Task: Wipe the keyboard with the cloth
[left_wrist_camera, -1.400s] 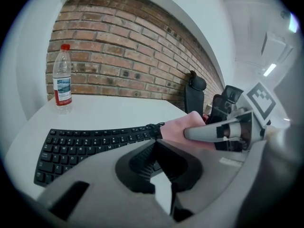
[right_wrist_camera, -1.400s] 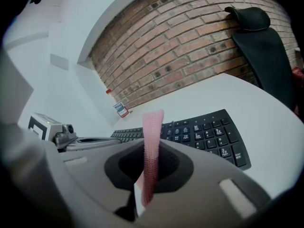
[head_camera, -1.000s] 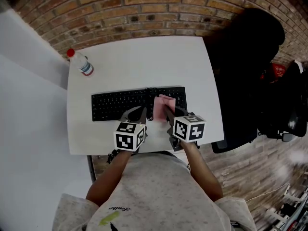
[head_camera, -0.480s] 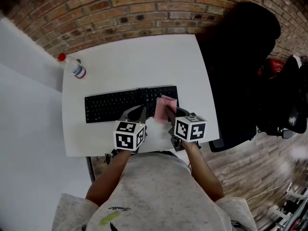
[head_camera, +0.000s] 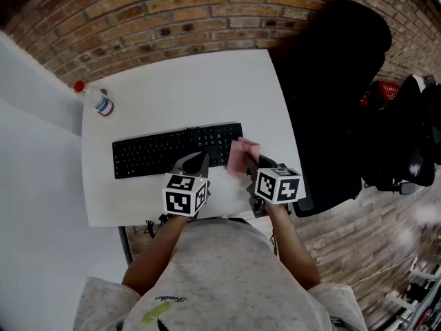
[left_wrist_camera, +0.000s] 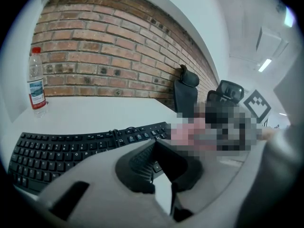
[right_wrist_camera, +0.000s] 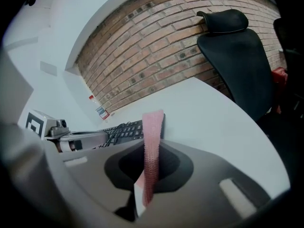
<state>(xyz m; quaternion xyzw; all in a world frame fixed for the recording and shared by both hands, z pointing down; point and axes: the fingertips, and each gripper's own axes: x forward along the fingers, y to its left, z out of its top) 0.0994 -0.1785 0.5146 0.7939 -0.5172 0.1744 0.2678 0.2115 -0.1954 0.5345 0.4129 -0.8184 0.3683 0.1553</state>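
Observation:
A black keyboard (head_camera: 172, 150) lies across the white table (head_camera: 186, 95); it also shows in the left gripper view (left_wrist_camera: 71, 146) and the right gripper view (right_wrist_camera: 126, 129). My right gripper (head_camera: 248, 161) is shut on a pink cloth (head_camera: 241, 156), which hangs at the keyboard's right end. In the right gripper view the cloth (right_wrist_camera: 152, 141) stands as a narrow strip pinched between the jaws of that gripper (right_wrist_camera: 153, 148). My left gripper (head_camera: 202, 158) hovers over the keyboard's near edge, its jaws (left_wrist_camera: 154, 145) shut on nothing.
A clear water bottle with a red cap (head_camera: 93, 98) stands at the table's far left corner. A black office chair (head_camera: 331, 81) sits just past the table's right edge, against the brick wall (head_camera: 172, 12). The table's near edge runs under both grippers.
My right gripper has slid the pink cloth rightward, from over the keyboard's right-hand keys to its right end. The left gripper has stayed put.

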